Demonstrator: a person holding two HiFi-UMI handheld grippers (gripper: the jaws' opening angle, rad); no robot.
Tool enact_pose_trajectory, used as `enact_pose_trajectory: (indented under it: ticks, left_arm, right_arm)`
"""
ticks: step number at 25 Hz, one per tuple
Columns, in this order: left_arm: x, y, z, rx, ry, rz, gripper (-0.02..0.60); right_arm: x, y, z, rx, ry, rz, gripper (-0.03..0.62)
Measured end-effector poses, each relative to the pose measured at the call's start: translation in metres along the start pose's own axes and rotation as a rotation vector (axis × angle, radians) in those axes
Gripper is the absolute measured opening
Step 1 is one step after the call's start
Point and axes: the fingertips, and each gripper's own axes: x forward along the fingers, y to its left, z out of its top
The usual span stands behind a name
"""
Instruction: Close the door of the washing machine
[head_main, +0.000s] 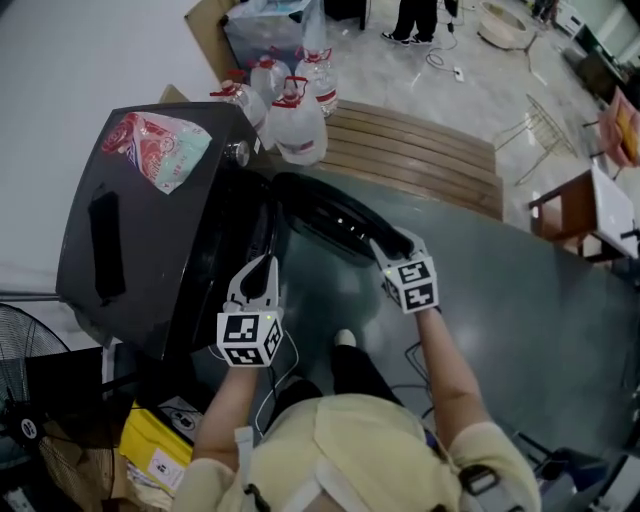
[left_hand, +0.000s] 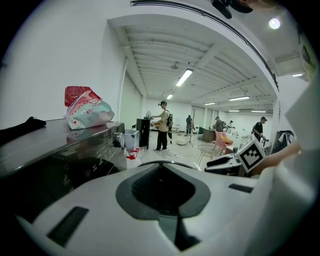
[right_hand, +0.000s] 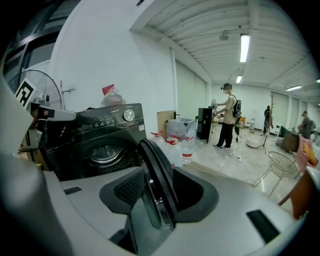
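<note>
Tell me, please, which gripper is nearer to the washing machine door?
Right. The right gripper has the door edge between its jaws; the left gripper sits apart, by the machine front.

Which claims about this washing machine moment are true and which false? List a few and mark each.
1. The door stands open. True.
2. The right gripper is shut on the door's edge. True.
3. The left gripper also grips the door. False: nothing is between its jaws, and it is by the front of the machine.
4. A red and teal packet lies on the floor. False: it lies on top of the machine.
5. Water bottles stand on the floor beside the machine. True.
</note>
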Motion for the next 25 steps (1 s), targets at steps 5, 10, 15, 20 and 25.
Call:
enact_pose_trajectory:
  ticks: [5, 10, 15, 20, 25]
  left_arm:
    - [0.014, 0.002, -0.001, -0.01, 0.01, 0.015, 0.005]
    - [0.014, 0.007, -0.011, -0.03, 0.029, 0.046, 0.005]
    - [0.01, 0.014, -0.017, -0.041, 0.037, 0.07, 0.005]
    - [0.003, 0.021, -0.022, -0.043, 0.042, 0.094, 0.005]
    - [-0.005, 0.027, -0.027, -0.065, 0.035, 0.119, 0.005]
  right_arm:
    - [0.03, -0.008, -0.005, -0.014, 0.051, 0.033, 0.16]
    - [0.048, -0.014, -0.004, -0.036, 0.082, 0.06, 0.16]
    - [0.063, -0.018, -0.007, -0.05, 0.111, 0.084, 0.16]
    - [0.067, -0.022, -0.008, -0.063, 0.117, 0.093, 0.16]
    - [0.067, -0.021, -0.007, -0.084, 0.109, 0.093, 0.159]
